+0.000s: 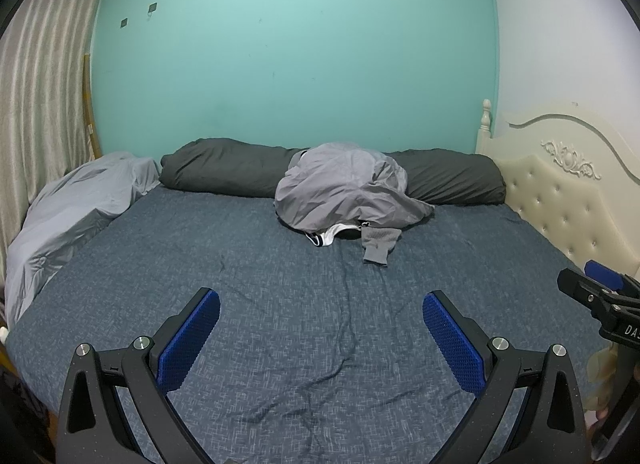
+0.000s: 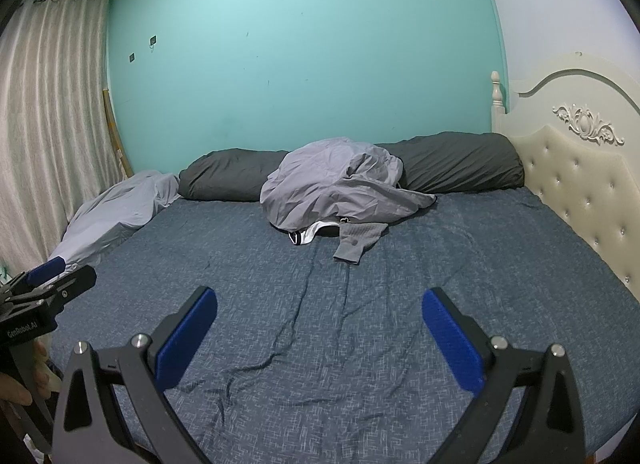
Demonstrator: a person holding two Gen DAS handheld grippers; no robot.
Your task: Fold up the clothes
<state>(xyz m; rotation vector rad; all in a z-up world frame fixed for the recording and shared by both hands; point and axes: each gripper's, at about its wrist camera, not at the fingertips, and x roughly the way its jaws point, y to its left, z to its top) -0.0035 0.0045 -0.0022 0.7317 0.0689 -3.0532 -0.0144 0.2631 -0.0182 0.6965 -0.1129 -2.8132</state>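
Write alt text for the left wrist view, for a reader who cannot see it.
The open left gripper hovers over a blue bed sheet, holding nothing. Ahead, a crumpled grey garment is heaped against a long dark pillow, with a white garment peeking from under it. The right gripper shows at the right edge.

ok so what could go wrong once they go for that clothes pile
The grey jacket is draped over a white and black garment, so one grab may drag both along. The pile leans on the dark pillow; a deep pinch could catch it. Both the left gripper and right gripper are open, far off.
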